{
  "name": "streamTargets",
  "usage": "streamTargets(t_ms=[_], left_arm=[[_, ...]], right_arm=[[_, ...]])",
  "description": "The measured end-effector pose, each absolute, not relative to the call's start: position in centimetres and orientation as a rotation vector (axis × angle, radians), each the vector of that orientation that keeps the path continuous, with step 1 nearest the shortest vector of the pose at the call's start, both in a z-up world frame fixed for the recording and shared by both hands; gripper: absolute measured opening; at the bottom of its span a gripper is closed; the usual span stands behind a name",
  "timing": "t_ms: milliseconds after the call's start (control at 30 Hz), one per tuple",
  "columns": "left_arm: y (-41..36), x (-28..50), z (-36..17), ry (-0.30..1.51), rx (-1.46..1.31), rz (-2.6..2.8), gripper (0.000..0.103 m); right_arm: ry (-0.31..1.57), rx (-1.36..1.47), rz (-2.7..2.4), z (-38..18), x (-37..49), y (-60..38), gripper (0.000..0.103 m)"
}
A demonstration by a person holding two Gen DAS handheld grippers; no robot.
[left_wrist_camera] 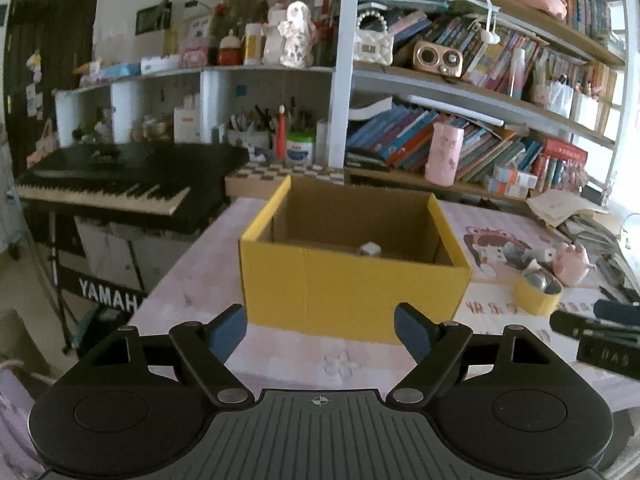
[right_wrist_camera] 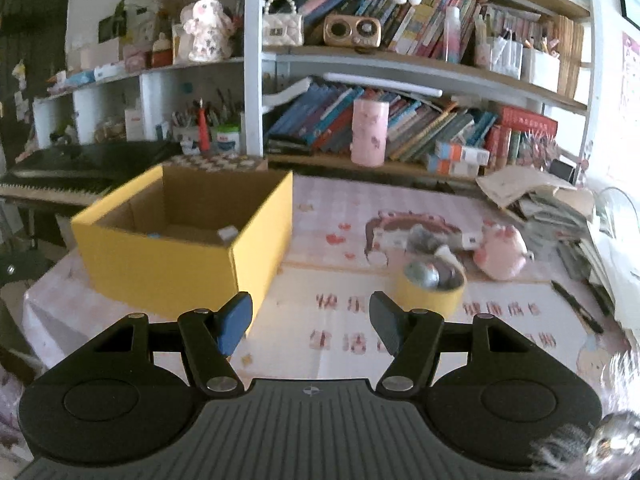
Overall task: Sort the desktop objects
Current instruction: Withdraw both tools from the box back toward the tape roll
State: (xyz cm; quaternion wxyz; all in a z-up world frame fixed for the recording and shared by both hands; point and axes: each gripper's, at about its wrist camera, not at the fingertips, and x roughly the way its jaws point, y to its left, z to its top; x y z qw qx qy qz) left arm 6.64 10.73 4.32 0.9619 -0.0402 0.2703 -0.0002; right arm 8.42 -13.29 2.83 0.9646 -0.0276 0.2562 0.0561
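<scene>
A yellow cardboard box (left_wrist_camera: 352, 292) stands open on the pink desk mat, straight ahead of my left gripper (left_wrist_camera: 320, 330). Its jaws are open with nothing between them. Small items lie on the box floor, among them a white one (left_wrist_camera: 370, 249). In the right wrist view the box (right_wrist_camera: 176, 264) sits to the left and my right gripper (right_wrist_camera: 310, 322) is open and empty over the mat. Beyond it rest a roll of yellow tape (right_wrist_camera: 432, 290) with shiny balls inside, a pink plush toy (right_wrist_camera: 502, 252) and a black pen (right_wrist_camera: 576, 306). The tape roll (left_wrist_camera: 536, 294) and plush toy (left_wrist_camera: 572, 262) also show right of the box.
A black keyboard (left_wrist_camera: 116, 184) stands left of the desk. Shelves packed with books (right_wrist_camera: 400, 120) and a pink cylinder (right_wrist_camera: 369, 132) line the back. A pile of papers (right_wrist_camera: 552, 204) crowds the right side. The other gripper (left_wrist_camera: 600, 332) pokes in at the right edge.
</scene>
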Motion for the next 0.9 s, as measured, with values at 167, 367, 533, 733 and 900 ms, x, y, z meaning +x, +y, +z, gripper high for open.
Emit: streamTargets(t_ms=[167, 367, 533, 733, 900], left_arm=[[10.4, 5.3, 3.0, 0.577, -0.120, 0.005, 0.083], [9.7, 3.9, 1.7, 0.610, -0.130, 0.000, 0.083], [8.7, 3.4, 1.1, 0.645, -0.102, -0.038, 0.083], [8.1, 3.4, 1.0, 0.650, -0.075, -0.077, 0.083], [7.4, 3.6, 0.8, 0.670, -0.058, -0.101, 0.084]], right_arm=[[0.557, -0.080, 0.118, 1.5, 6.2, -13.0, 0.063], [0.599, -0.111, 0.135, 0.2, 4.4, -12.7, 0.063], [0.602, -0.145, 0.157, 0.0, 3.3, -12.4, 0.067], [0.620, -0.139, 0.163, -0.3, 3.1, -12.5, 0.070], [0.641, -0.123, 0.156, -0.7, 3.1, -12.8, 0.072]])
